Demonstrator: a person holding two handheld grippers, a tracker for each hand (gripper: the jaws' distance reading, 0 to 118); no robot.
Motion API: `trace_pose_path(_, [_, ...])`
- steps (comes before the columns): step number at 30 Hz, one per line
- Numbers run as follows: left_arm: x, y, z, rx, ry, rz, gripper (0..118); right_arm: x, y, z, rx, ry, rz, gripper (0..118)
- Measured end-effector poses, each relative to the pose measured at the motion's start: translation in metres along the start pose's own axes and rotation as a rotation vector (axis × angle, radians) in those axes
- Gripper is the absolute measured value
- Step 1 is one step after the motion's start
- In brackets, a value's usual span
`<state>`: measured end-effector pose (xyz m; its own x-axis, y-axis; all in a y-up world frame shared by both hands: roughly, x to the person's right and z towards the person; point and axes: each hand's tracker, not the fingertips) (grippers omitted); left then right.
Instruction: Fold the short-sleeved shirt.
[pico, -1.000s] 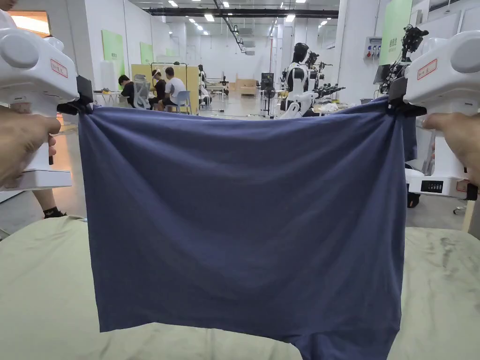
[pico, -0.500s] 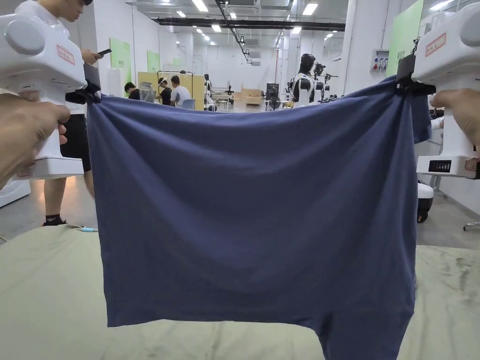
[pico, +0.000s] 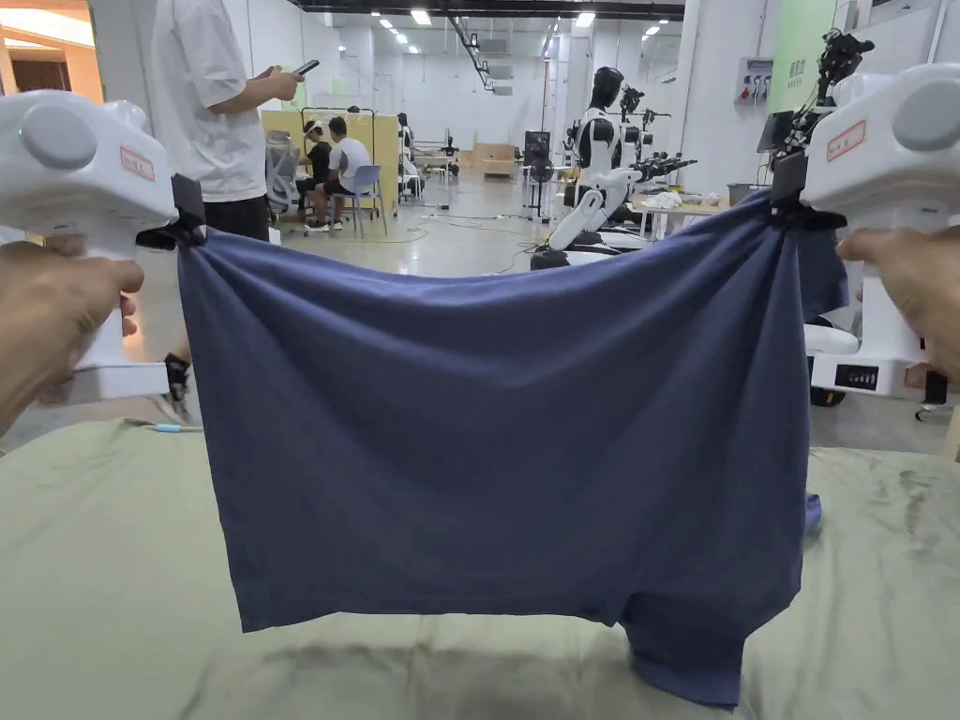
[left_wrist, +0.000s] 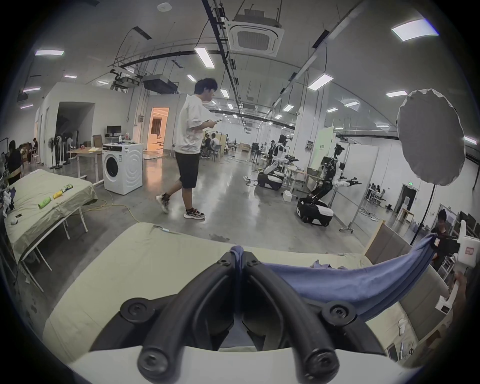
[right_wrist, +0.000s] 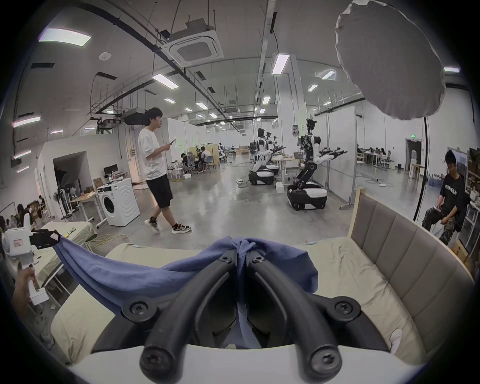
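- Left gripper (left_wrist: 237, 256): its fingers (left_wrist: 220, 270) are closed tight on a bunched corner of the shirt (pico: 506, 441), a small tuft of blue cloth poking out past the tips.
- Right gripper (right_wrist: 241, 250): its fingers are likewise clamped on the other top corner, with a looser fold of cloth draped over and beside them.
- Between the two pairs of fingers the shirt's top edge sags in a shallow curve; below them the shirt hangs as a flat sheet — its lower edge near the bed (pico: 94, 581), and a sleeve under the right fingers looks to touch it.
- Beyond the fingers, a person (pico: 211, 112) walks past the bed's far side, well apart from the cloth.
- Risks, as I judge them: the pinches are small, so a sharp tug apart could pull a corner free; the sleeve may tuck under and crease when the shirt is laid down — uneven lowering would skew the fold.
- Containers: none near the fingers that I can make out.
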<state>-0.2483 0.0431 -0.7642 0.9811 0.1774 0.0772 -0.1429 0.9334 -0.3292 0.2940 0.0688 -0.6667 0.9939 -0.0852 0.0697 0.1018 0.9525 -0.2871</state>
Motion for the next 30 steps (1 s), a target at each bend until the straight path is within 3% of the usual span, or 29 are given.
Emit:
trace_pose_path(7, [-0.005, -0.090, 0.012, -0.080, -0.021, 0.005, 3, 0.019, -0.084, -0.001, -0.099, 0.039, -0.010, 6])
trace_pose_path(10, [-0.013, -0.136, 0.034, -0.118, -0.072, 0.022, 3, 0.028, -0.133, 0.025, -0.118, 0.075, 0.006, 6])
trace_pose_path(13, [-0.020, -0.188, 0.073, -0.136, -0.099, 0.006, 3, 0.037, -0.192, 0.066, -0.146, 0.120, 0.088, 6])
trace_pose_path(15, [-0.024, -0.224, 0.106, -0.144, -0.124, 0.007, 3, 0.051, -0.232, 0.092, -0.183, 0.181, 0.066, 6])
trace_pose_path(18, [-0.030, -0.279, 0.152, -0.171, -0.162, -0.014, 3, 0.063, -0.288, 0.130, -0.219, 0.174, 0.114, 6])
trace_pose_path(21, [-0.037, -0.330, 0.192, -0.224, -0.175, -0.032, 3, 0.075, -0.337, 0.165, -0.281, 0.212, 0.037, 6])
trace_pose_path(28, [-0.059, -0.434, 0.257, -0.401, -0.173, -0.031, 3, 0.093, -0.442, 0.221, -0.427, 0.227, 0.025, 6])
trace_pose_path(30, [-0.066, -0.456, 0.267, -0.426, -0.167, 0.007, 3, 0.097, -0.461, 0.230, -0.452, 0.226, -0.035, 6])
